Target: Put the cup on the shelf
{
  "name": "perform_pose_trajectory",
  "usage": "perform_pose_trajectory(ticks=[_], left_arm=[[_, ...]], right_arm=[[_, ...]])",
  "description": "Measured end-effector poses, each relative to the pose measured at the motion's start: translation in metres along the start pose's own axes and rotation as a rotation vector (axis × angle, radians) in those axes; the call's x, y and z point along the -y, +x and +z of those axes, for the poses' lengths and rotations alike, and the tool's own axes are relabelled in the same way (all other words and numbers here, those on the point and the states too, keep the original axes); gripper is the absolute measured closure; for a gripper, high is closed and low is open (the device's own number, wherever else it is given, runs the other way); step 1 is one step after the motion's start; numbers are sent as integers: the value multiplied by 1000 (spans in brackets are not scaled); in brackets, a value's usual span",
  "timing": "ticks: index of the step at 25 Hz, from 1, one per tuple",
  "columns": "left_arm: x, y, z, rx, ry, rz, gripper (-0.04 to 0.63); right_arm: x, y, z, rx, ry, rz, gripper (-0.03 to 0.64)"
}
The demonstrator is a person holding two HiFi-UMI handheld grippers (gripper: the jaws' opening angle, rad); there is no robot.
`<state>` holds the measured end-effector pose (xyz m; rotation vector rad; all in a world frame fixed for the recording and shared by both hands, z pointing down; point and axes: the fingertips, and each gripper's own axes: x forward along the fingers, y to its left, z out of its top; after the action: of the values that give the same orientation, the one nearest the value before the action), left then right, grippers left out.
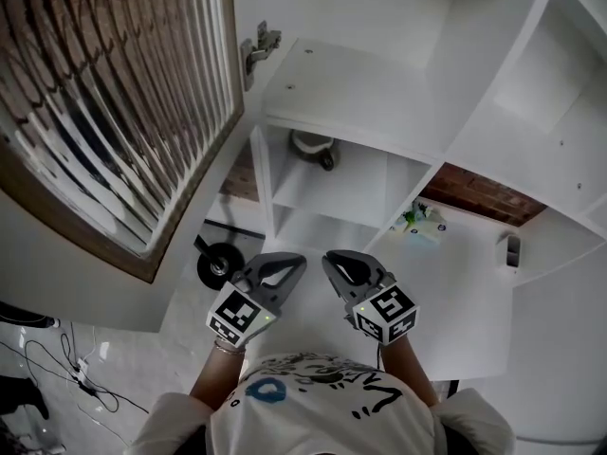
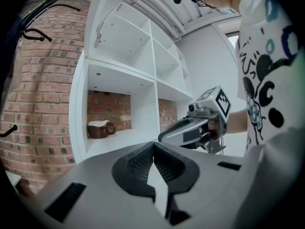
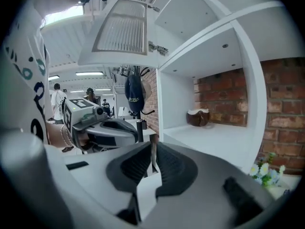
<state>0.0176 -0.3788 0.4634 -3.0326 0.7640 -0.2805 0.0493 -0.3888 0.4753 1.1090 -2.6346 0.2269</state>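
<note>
White shelving (image 1: 327,190) is split into open compartments. The brown cup (image 1: 311,147), pale at its rim, stands upright in 1 of them, set back near the brick wall. Beyond the divider, the neighbouring compartment holds a small spray of flowers (image 1: 422,221). Both grippers hover side by side in front of the shelving, well apart from the cup. The left gripper (image 1: 289,262) has its 2 jaws together on nothing, and the right gripper (image 1: 332,260) is closed to a thin slit, likewise empty.
</note>
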Motion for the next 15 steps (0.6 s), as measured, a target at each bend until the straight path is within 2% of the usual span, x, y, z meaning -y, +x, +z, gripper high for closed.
perform_pose_trajectory(ticks=[8, 15], left_arm=[[14, -10, -6, 4, -1, -28, 580], [18, -20, -10, 18, 0, -29, 580]], right_arm=[[-20, -22, -10, 32, 14, 55, 578], [-20, -32, -18, 32, 25, 54, 589]])
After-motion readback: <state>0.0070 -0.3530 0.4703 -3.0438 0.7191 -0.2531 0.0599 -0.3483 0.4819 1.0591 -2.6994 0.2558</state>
